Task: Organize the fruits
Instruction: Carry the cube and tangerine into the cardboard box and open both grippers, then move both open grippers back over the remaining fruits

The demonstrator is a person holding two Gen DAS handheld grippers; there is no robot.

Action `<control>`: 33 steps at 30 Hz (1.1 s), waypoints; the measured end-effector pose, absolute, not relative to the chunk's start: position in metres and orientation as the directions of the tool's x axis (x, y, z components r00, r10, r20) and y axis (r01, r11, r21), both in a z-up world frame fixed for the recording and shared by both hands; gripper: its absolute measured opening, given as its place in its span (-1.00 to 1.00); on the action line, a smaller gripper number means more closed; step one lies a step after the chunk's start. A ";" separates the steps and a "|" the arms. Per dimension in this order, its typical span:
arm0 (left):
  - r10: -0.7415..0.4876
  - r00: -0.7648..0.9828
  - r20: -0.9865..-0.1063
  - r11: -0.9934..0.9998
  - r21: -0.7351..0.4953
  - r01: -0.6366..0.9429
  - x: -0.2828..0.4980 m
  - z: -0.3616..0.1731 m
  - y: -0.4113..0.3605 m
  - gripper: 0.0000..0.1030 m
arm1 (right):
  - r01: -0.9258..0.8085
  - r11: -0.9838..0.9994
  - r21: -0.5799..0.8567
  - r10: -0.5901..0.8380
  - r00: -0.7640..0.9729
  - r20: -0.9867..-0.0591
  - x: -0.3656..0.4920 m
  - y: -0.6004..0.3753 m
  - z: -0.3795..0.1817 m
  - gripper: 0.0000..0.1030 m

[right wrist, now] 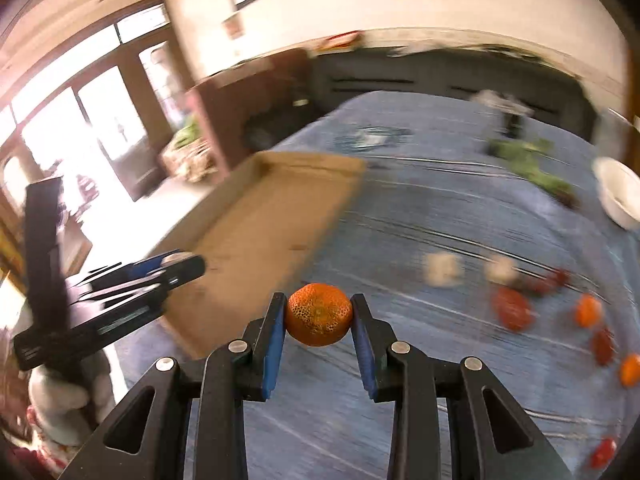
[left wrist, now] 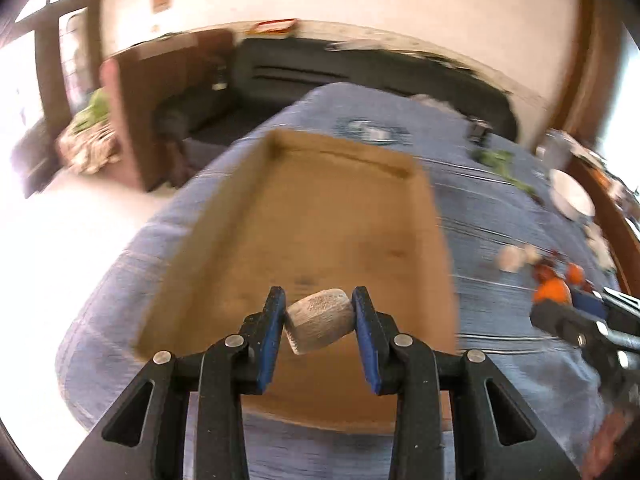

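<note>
The left gripper (left wrist: 319, 312) is closed on a pale, beige, rough-skinned fruit (left wrist: 320, 320), pinched between its two blue pads and held above the near end of a shallow brown cardboard tray (left wrist: 248, 216). The tray looks bare inside and lies on a blue striped cloth (left wrist: 480, 216) covering the table, close to the cloth's left edge.

The right gripper (right wrist: 319, 314) is closed on an orange mandarin (right wrist: 318, 314), gripped at its sides between blue pads and held above the blue cloth, just right of the tray's near right corner.

Only the right wrist view shows the loose fruit clearly. Toward the cloth's right edge lie two pale fruits (right wrist: 442, 268), several dark red fruits (right wrist: 512, 309) and two more small oranges (right wrist: 588, 310), all blurred by motion. In the left wrist view these shrink to a smear of orange and pale shapes at the far right, beside the other gripper's dark body.

Both views show a white bowl (right wrist: 618, 192) near the cloth's far right edge, with green leafy sprigs (right wrist: 524, 158) just left of it. The right wrist view also shows the left gripper from the side, over the tray's near left part, and a gloved hand low at the left edge. The left wrist view alone looks straight down into the tray.
</note>
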State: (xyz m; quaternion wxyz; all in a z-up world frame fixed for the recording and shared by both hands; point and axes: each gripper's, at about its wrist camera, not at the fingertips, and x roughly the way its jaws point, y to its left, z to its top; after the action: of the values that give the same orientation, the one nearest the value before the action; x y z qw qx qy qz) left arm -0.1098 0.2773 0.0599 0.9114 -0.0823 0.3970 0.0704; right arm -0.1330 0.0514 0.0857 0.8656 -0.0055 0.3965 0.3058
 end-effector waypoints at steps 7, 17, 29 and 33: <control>0.126 0.626 -0.770 0.955 -0.076 -0.285 -0.110 0.040 0.319 -0.35 | -0.637 0.739 0.217 0.556 0.396 -0.731 -0.136 0.132 0.058 -0.31; 0.105 0.629 -0.771 0.951 -0.107 -0.290 -0.116 0.030 0.334 -0.29 | -0.654 0.736 0.177 0.500 0.348 -0.793 -0.128 0.169 0.020 -0.31; 0.081 0.720 -0.689 0.935 -0.197 -0.293 -0.145 0.069 0.337 0.15 | -0.623 0.752 0.215 0.553 0.419 -0.720 -0.142 0.148 0.049 0.25; 0.042 0.754 -0.655 0.938 -0.233 -0.256 -0.151 0.084 0.323 0.17 | -0.588 0.773 0.238 0.564 0.466 -0.682 -0.149 0.117 0.063 0.36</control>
State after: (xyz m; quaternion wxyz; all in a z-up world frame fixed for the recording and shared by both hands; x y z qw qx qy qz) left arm -0.1512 0.3226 0.0838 0.9234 -0.1561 0.3412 0.0807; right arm -0.1491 0.1168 0.0630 0.8560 -0.0154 0.3922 0.3364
